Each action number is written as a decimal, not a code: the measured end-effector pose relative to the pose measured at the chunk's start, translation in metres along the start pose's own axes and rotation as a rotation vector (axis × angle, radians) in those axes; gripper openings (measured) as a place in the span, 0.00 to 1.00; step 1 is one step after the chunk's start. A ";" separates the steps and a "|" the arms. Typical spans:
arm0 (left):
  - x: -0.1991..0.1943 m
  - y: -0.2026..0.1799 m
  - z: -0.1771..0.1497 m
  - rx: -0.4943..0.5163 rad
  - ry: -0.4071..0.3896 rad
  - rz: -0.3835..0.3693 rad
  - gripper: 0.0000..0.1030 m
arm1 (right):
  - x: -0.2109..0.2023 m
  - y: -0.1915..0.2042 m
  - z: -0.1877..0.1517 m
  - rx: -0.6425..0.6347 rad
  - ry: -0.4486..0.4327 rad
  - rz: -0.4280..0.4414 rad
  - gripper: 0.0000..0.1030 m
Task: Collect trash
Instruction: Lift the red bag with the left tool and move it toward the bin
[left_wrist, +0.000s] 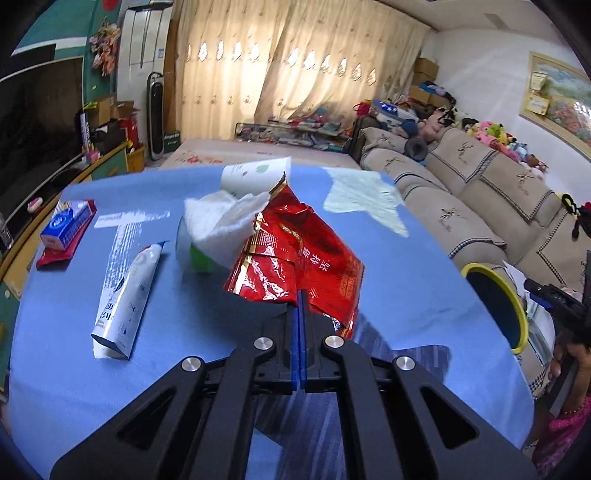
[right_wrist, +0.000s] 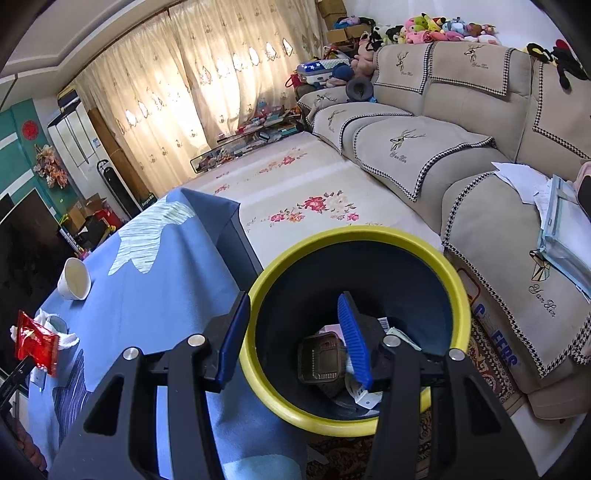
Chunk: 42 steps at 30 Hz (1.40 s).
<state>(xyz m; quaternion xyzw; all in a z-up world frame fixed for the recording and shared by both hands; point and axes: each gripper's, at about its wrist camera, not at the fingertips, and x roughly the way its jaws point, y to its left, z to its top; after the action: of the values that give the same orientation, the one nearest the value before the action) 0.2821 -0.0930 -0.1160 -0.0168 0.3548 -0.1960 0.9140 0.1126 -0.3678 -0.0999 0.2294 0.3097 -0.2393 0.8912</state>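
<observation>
My left gripper (left_wrist: 300, 301) is shut on a crumpled red foil wrapper (left_wrist: 295, 254) and holds it above the blue tablecloth (left_wrist: 184, 369). The wrapper also shows at the far left of the right wrist view (right_wrist: 35, 339). My right gripper (right_wrist: 295, 332) is open and empty, held over the mouth of a yellow-rimmed dark bin (right_wrist: 458, 295) beside the table. The bin holds a dark plastic tray (right_wrist: 321, 360) and paper scraps. The bin's rim also shows in the left wrist view (left_wrist: 517, 295).
On the table lie a white tube (left_wrist: 125, 291), a crumpled white tissue (left_wrist: 225, 221) over a green and white pack (left_wrist: 199, 258), a white cup (left_wrist: 255, 177), and a blue box (left_wrist: 66, 225). A beige sofa (right_wrist: 424, 147) stands behind the bin.
</observation>
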 end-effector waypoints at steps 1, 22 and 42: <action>-0.004 -0.003 0.000 0.004 -0.004 -0.004 0.01 | -0.002 -0.003 0.000 0.004 -0.003 0.001 0.46; -0.009 -0.126 0.023 0.145 0.000 -0.168 0.01 | -0.023 -0.059 0.003 0.045 -0.039 -0.043 0.46; -0.058 -0.170 0.054 0.235 -0.016 -0.182 0.01 | -0.003 -0.039 -0.011 -0.062 0.063 0.085 0.46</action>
<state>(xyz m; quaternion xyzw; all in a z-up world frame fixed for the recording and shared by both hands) 0.2194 -0.2338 -0.0098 0.0566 0.3191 -0.3179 0.8910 0.0833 -0.3915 -0.1164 0.2219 0.3347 -0.1845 0.8971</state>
